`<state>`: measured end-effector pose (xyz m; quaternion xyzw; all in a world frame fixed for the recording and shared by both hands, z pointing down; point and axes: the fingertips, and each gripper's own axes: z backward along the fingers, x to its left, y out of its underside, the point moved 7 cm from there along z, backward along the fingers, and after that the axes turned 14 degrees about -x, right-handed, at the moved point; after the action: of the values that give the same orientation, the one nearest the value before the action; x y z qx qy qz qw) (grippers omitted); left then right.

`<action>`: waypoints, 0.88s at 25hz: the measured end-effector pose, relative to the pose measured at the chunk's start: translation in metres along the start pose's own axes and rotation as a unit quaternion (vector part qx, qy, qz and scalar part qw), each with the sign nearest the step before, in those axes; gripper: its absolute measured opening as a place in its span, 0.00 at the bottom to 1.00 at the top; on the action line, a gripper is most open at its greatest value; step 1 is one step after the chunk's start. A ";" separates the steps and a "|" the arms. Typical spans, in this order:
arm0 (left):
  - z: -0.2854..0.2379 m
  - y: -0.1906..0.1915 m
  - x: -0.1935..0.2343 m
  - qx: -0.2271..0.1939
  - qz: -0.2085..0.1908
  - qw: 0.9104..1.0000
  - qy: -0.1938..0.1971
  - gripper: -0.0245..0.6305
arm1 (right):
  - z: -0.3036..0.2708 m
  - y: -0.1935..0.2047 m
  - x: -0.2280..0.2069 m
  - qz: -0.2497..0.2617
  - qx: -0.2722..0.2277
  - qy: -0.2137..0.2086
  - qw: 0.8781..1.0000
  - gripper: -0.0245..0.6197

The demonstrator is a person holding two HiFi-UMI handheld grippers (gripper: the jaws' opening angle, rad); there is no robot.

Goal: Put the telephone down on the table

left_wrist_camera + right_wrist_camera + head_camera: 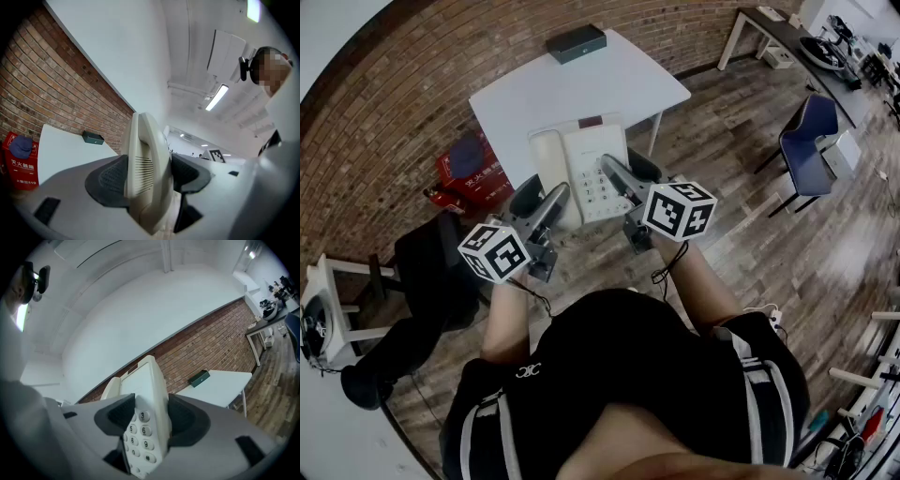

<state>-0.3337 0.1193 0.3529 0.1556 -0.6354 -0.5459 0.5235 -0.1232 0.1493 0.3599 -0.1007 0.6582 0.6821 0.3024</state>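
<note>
Two-handed carry: telephone (581, 169) held off the bench (609, 84), its sides pinched in the jaws of left gripper (539, 204) and right gripper (628, 183); its long axis runs ahead of both jaws, toward the bench beyond

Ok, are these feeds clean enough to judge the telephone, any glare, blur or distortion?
Head view: heavy fisheye, the brick wall curves, and the telephone looks washed out against the white table. Left gripper view: ceiling lamp glares, the telephone's near edge is soft. Right gripper view: keypad digits sharp, corners black.
</note>
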 end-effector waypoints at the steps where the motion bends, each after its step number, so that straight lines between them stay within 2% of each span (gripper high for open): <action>1: 0.002 -0.001 -0.002 0.000 -0.001 1.000 0.001 0.48 | 0.002 0.000 0.002 0.001 -0.001 0.000 1.000 0.36; 13: 0.025 0.007 -0.023 -0.002 -0.007 1.000 0.003 0.48 | 0.029 0.006 0.016 -0.007 -0.005 -0.006 1.000 0.36; 22: 0.019 0.017 -0.039 -0.004 -0.003 1.000 0.009 0.48 | 0.046 -0.004 0.009 0.002 -0.007 -0.002 1.000 0.36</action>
<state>-0.3270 0.1654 0.3511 0.1605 -0.6283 -0.5483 0.5281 -0.1166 0.1962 0.3570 -0.1001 0.6528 0.6874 0.3020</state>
